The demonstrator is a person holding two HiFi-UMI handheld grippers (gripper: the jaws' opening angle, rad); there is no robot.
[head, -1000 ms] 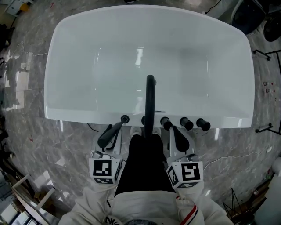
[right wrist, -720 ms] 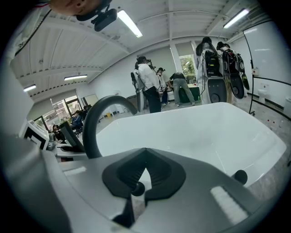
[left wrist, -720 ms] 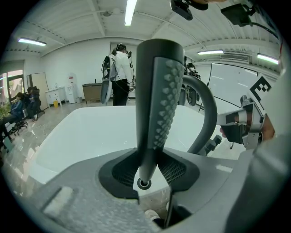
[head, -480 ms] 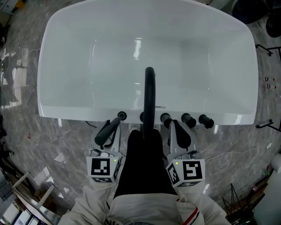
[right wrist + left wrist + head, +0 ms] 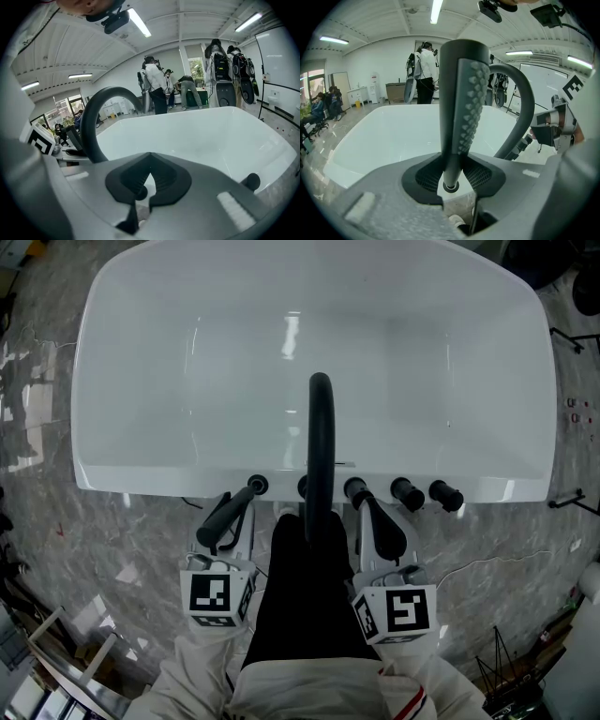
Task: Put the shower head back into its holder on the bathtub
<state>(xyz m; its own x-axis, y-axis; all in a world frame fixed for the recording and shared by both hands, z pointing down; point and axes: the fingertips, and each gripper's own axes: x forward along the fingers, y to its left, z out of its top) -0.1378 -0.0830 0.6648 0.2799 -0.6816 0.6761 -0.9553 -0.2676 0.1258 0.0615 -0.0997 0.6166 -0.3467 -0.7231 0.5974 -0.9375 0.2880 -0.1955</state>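
Showing both grippers held low at the near rim of the white bathtub (image 5: 141, 381), one on either side of the black spout (image 5: 320, 442).

Hidden: my dark lap (image 5: 305, 596) covers the space between the grippers and the spout's base. My hands are lost under the white sleeves (image 5: 202, 652) behind the marker cubes (image 5: 214, 593). Whether the small round fitting (image 5: 256, 486) on the rim is the holder, I cannot tell.

Change: against a second ago the tub fills more of the head view. The tip of the shower head (image 5: 464, 103) now reaches that fitting, where before it lay just short.

Pose: my left gripper (image 5: 450, 180) angles forward and rightward toward the rim. Its jaws are clamped on the shower head's handle, with the nubbed face turned toward the spout. My right gripper (image 5: 140, 187) points at the rim near the row of knobs (image 5: 407, 493), jaws closed on each other with nothing between.
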